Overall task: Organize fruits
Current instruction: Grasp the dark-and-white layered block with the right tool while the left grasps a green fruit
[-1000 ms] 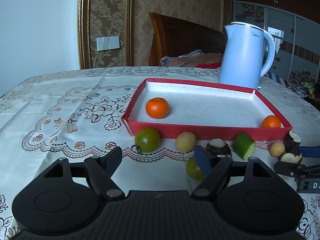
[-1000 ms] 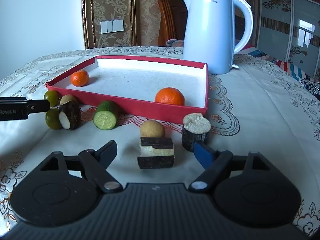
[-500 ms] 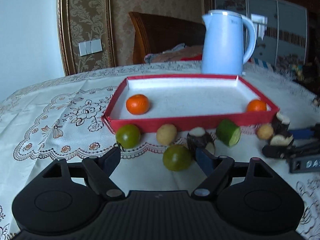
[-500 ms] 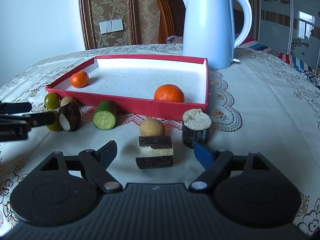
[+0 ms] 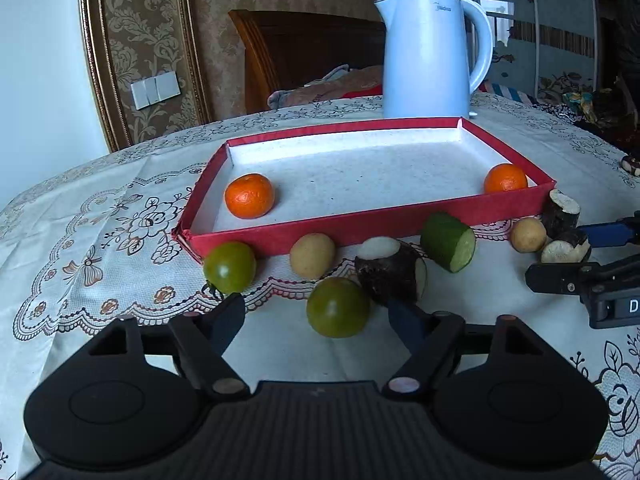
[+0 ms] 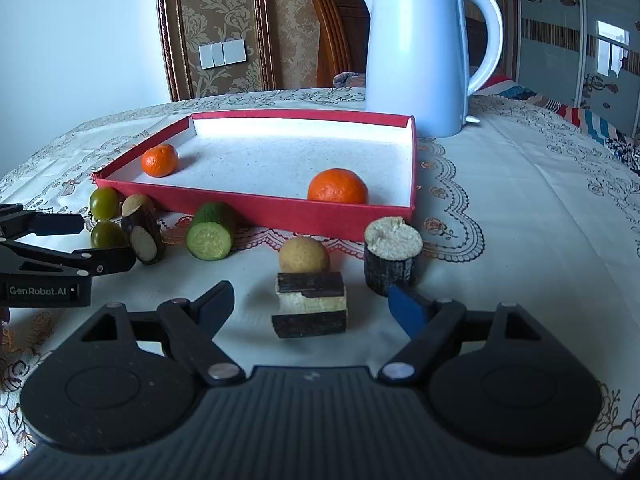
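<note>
- Right then, the green fruit (image 5: 338, 307) lay on the tablecloth (image 5: 100, 248) just before the red tray (image 5: 400, 222), its stem dimple facing the camera.
- Left gripper (image 5: 316, 314) sat low and level, jaws wide apart around it, not touching.
- Right gripper (image 6: 310, 302) gaped too, level, flanking the dark layered block (image 6: 310, 305).
- Two oranges (image 5: 249, 195) sat in the tray.

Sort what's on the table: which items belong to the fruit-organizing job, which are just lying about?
Job items:
red tray
two oranges in it
two green fruits
two small tan fruits
cucumber piece
dark-skinned cut chunks
left gripper, open
right gripper, open

Lying about:
white kettle
lace tablecloth
</note>
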